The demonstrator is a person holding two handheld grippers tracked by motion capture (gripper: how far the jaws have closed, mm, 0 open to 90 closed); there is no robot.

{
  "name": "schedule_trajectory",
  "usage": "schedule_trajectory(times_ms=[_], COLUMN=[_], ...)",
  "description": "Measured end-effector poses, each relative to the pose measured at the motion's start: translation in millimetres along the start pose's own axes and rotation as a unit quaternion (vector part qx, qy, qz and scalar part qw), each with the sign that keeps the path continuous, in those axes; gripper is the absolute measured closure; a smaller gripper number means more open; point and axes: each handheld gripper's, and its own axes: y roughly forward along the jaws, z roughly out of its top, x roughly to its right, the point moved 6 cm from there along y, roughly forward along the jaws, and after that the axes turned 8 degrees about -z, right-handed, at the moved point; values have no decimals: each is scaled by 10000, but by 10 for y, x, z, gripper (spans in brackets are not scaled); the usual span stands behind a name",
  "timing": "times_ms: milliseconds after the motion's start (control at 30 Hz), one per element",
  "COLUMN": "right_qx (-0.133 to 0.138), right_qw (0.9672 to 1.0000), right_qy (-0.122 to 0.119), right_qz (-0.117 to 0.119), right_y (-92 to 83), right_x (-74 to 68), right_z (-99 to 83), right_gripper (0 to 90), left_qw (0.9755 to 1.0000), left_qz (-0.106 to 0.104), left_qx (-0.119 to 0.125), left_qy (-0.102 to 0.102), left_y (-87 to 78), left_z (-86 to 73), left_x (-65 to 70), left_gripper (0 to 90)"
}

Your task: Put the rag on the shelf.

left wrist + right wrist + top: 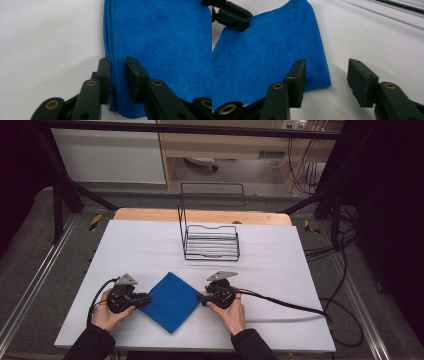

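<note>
The blue cloth (171,301) lies low centre between both tongs. Left gripper (117,75) straddles its corner edge, jaws nearly pinching; right gripper (325,82) stands apart over the opposite corner.

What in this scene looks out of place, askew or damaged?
Nothing is damaged or spilled. The folded blue terry cloth lies turned like a diamond on the white table, between the left gripper and right gripper. The black wire rack stands upright behind it.
</note>
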Motion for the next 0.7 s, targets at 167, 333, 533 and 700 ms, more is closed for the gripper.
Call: schedule_trajectory(times_ms=[167, 333, 533, 700], right_qx=[-72, -207, -250, -172], right_qw=[10000, 9995, 9987, 9988], right_qy=[46, 212, 397, 391], right_qz=[-24, 66, 203, 248], right_y=[5, 23, 27, -83], right_x=[-11, -58, -76, -32], right_z=[-27, -75, -68, 26], right_gripper=[647, 727, 856, 866], left_qw=[10000, 10000, 10000, 9999], left_qz=[1, 4, 22, -45], left_qx=[-21, -26, -19, -16], left_qy=[4, -10, -64, -137], left_y=[-3, -7, -15, -39], left_z=[3, 5, 7, -2], left_x=[16, 20, 22, 77], left_gripper=[779, 814, 835, 842])
